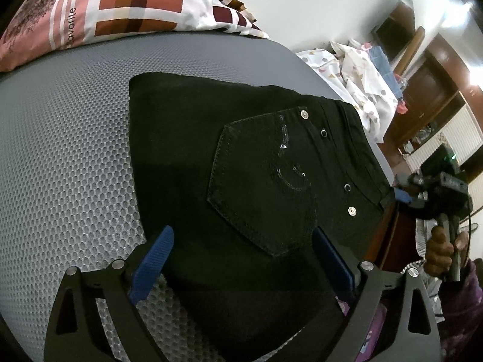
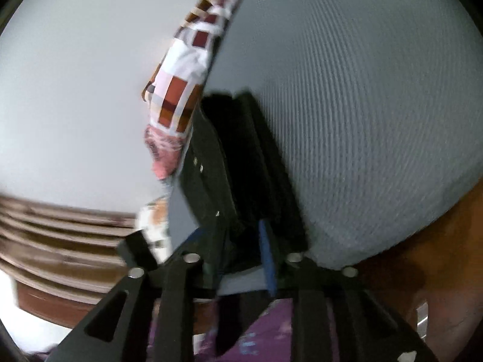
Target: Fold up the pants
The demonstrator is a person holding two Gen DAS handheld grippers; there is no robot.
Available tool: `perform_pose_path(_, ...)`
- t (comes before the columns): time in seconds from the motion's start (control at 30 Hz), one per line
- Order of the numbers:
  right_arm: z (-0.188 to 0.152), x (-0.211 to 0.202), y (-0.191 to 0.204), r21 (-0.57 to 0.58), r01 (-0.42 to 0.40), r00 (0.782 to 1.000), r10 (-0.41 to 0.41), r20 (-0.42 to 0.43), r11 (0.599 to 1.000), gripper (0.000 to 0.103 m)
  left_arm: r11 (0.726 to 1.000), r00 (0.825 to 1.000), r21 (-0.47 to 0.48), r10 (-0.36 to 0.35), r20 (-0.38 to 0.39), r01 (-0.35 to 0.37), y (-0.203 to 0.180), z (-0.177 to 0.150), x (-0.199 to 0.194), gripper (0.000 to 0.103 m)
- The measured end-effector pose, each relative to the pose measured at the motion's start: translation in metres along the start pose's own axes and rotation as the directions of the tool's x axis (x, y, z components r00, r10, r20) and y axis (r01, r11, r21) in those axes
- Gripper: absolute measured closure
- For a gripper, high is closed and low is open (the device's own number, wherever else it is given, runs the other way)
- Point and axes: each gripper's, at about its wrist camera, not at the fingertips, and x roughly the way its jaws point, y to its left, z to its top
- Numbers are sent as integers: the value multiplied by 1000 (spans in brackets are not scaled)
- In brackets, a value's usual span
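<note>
Left gripper [image 1: 241, 259]: nearest in left wrist view, blue pads wide apart, one at 7 o'clock over the mattress, one at 5 o'clock over black cloth; nothing pinched between them.
Left pad [image 1: 154, 262]: ribbed blue, tip just above the mesh, beside the pants' edge.
Pants [image 1: 241, 157]: black jeans, folded into a compact stack, lying flat on the mattress, center of left wrist view; back pocket [image 1: 265, 187] faces up, waistband runs along the 2-to-4 o'clock edge.
Rivets [image 1: 304, 114]: silver studs at the pocket corners, darker studs between them.
Mattress [image 1: 66, 150]: grey honeycomb mesh, fills 9 o'clock side.
Pillow [image 1: 99, 9]: pink, white and brown checks, at 11 o'clock, well apart from the pants.
Clothes pile [image 1: 359, 81]: pale printed fabric at 2 o'clock, beyond the mattress edge.
Right gripper [image 1: 404, 196]: at 3 o'clock in left wrist view, blue tip touching the waistband corner; person's hand [image 1: 440, 250] on its handle below.
Right gripper, own view [image 2: 238, 241]: jaws partly apart, blurred; pants' edge [image 2: 241, 157] sits between the pads at 6 o'clock; cannot tell whether they press on it.
Right pad [image 2: 267, 256]: blue, edge-on, beside the black folds.
Purple sleeve [image 2: 265, 325]: bottom of right wrist view, 6 o'clock.
</note>
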Motion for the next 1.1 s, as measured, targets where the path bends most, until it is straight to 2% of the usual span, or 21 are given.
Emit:
perform_pose_path(0.03, 4, -3, 5, -29, 28, 999, -28, 16, 999, 56, 1000, 1000, -7, -4, 3, 4, 1, 0, 0, 10)
perform_pose_path(0.07, 10, -5, 10, -61, 56, 998, -54, 34, 997, 50, 1000, 1000, -16, -9, 7, 9, 2, 0, -1, 10)
perform_pose_path(0.17, 25, 1, 22, -117, 101, 994, -96, 43, 988, 49, 998, 999, -50, -26, 20, 27, 9, 0, -4, 10)
perform_pose_path(0.37, 54, 42, 32, -169, 168, 986, -167, 20, 971, 49, 990, 997, -134, -29, 65, 37, 26, 1, -18, 10)
perform_pose_path(0.53, 61, 70, 30, -205, 168, 981, -183, -60, 964, 44, 982, 998, -190, -5, 55, 16, 48, 7, -15, 10)
perform_pose_path(0.6, 62, 79, 30, -229, 189, 974, -212, -78, 955, 43, 975, 998, -218, -36, 50, 46, 57, 9, -11, 10)
perform_pose_path(0.77, 65, 87, 36, -299, 170, 970, -213, -116, 939, 43, 986, 997, -146, -78, 20, 80, 52, 19, -2, 10)
perform_pose_path(0.83, 65, 90, 39, -330, 163, 968, -215, -126, 930, 43, 992, 998, -108, -64, 15, 65, 47, 23, 2, 10)
perform_pose_path(0.97, 68, 93, 41, -354, 159, 966, -220, -137, 922, 45, 999, 1000, -42, 0, 13, 0, 36, 26, 9, 10)
perform_pose_path(1.1, 68, 94, 41, -375, 143, 966, -211, -146, 916, 48, 994, 995, 48, 102, 2, -102, 21, 24, 17, 10)
